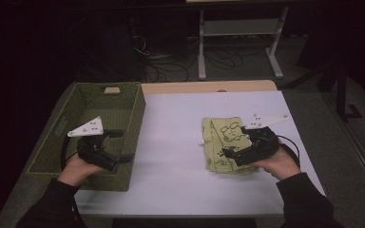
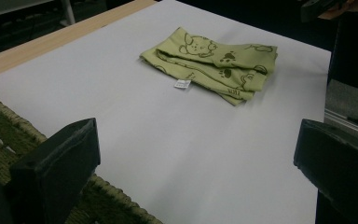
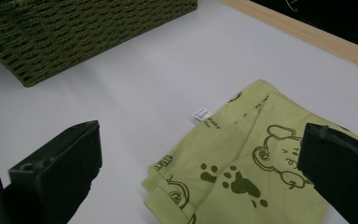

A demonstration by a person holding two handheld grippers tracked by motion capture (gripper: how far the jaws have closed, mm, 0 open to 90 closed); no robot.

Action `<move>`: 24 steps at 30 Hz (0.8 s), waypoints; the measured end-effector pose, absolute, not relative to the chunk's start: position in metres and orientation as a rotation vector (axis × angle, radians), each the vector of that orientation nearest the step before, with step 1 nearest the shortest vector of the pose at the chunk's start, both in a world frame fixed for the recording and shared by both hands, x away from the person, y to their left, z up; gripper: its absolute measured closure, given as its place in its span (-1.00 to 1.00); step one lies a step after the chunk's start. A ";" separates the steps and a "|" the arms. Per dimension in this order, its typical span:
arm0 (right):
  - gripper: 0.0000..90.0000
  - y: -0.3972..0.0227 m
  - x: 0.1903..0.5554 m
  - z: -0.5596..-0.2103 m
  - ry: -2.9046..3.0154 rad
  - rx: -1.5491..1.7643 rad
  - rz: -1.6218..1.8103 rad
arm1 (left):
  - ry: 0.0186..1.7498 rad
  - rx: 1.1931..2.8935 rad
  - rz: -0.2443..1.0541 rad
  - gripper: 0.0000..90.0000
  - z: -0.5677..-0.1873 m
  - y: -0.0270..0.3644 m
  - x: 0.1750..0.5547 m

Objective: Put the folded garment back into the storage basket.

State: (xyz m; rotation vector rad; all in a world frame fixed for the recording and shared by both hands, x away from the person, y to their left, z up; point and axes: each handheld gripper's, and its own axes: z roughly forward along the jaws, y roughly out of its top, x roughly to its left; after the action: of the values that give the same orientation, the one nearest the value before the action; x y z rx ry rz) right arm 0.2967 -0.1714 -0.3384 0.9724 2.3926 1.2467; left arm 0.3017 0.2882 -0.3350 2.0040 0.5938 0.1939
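Right tongs nearest in the high view, jaws spread wide, nothing between them, hovering just over the near edge of the folded cloth. In the right gripper view the two black blocky jaws straddle the cloth's corner, likely lined up for a pinch on the folded edge. Left tongs also spread and empty, held above the near right part of the basket, pointing across the tabletop toward the cloth; looks like a waiting pose, well apart from the cloth.

Cloth: soft pale yellow-green fabric, folded into a rough rectangle of several layers, printed with dark outline bears and paw marks. Small white label sticks out at its left edge. It lies flat on the right half of the tabletop, apart from the basket.

Basket: rectangular, olive-green woven weave, coarse texture, cut-out handle in the far wall, sits at the tabletop's left edge; nothing seen inside. Probably the target for the cloth, a guess.

Tabletop: smooth matte white sheet, pale wood strip along the far edge. Dark floor with cables beyond.
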 end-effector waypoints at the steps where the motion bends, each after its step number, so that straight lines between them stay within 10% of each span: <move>1: -1.00 -0.171 0.297 -0.338 2.393 0.972 1.246 | 0.592 2.005 0.196 -1.00 -0.335 0.288 0.301; 24: -1.00 -0.186 0.300 -0.340 2.368 1.014 1.222 | 0.595 2.006 0.195 -1.00 -0.335 0.288 0.302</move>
State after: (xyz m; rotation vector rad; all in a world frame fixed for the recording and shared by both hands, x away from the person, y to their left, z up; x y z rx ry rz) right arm 0.3004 -0.1864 -0.3395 1.0140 2.3678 1.2216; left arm 0.3017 0.2878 -0.3351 2.0058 0.5948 0.1954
